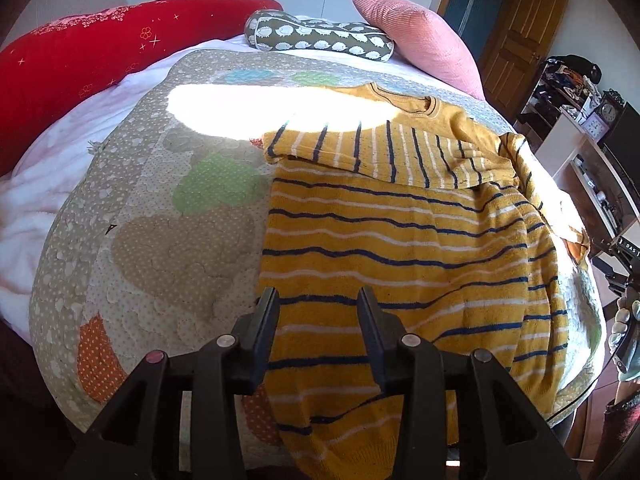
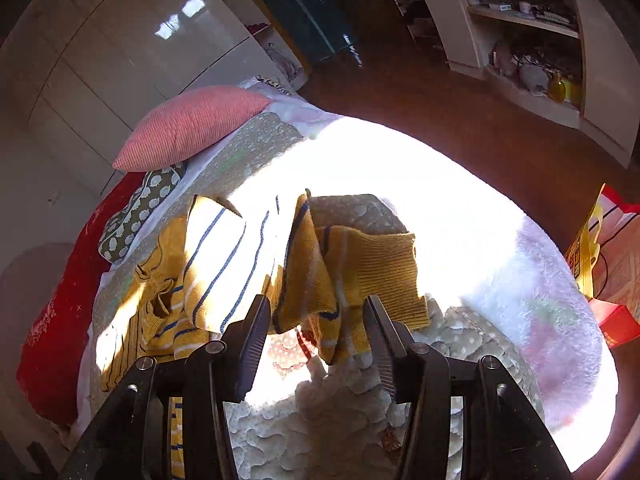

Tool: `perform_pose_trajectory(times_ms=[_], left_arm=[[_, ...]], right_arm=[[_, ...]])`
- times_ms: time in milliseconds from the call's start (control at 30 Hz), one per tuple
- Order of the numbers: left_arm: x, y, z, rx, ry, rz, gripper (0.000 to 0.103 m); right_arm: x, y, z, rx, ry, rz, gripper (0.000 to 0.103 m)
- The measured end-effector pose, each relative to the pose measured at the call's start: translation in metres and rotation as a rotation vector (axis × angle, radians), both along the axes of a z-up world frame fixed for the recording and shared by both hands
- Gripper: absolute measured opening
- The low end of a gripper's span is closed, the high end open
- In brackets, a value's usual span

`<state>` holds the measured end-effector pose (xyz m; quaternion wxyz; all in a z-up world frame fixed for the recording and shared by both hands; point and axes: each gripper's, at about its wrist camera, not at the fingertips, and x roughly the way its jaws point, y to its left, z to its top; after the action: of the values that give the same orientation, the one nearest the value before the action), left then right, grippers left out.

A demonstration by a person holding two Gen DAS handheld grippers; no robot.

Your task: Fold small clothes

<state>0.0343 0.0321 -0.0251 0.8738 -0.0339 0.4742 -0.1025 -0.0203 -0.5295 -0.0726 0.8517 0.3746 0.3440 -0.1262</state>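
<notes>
A small mustard-yellow sweater with navy and white stripes lies on a quilted dotted blanket on the bed. One sleeve is folded across its chest. My left gripper is open, hovering over the sweater's lower left edge, holding nothing. In the right wrist view the other sleeve with its ribbed cuff lies rumpled just beyond my right gripper, which is open and empty. Strong sunlight washes out part of the sweater.
A red bolster, a hedgehog-print cushion and a pink pillow line the far side of the bed. Shelves stand to the right. A white fluffy blanket and a red-and-yellow bag lie right.
</notes>
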Motion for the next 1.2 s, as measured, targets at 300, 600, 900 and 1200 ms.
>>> perform_pose_trajectory(times_ms=[300,600,900,1200], left_arm=[[-0.017,-0.003,0.011,0.007,-0.027,-0.010,0.045],[-0.015,-0.005,0.001,-0.033,0.017,-0.002,0.048],[-0.017,0.014,0.010,-0.041,-0.022,0.032,0.048],[-0.013,0.044,0.002,-0.100,-0.014,0.106,0.048]], right_arm=[[-0.006,-0.014,-0.023,0.079,-0.072,-0.194,0.052],[0.012,-0.011,-0.033,-0.046,0.023,-0.114,0.054],[-0.018,-0.046,0.046,-0.126,-0.104,-0.216,0.004],[-0.016,-0.023,0.189,-0.318,-0.276,-0.197,0.004]])
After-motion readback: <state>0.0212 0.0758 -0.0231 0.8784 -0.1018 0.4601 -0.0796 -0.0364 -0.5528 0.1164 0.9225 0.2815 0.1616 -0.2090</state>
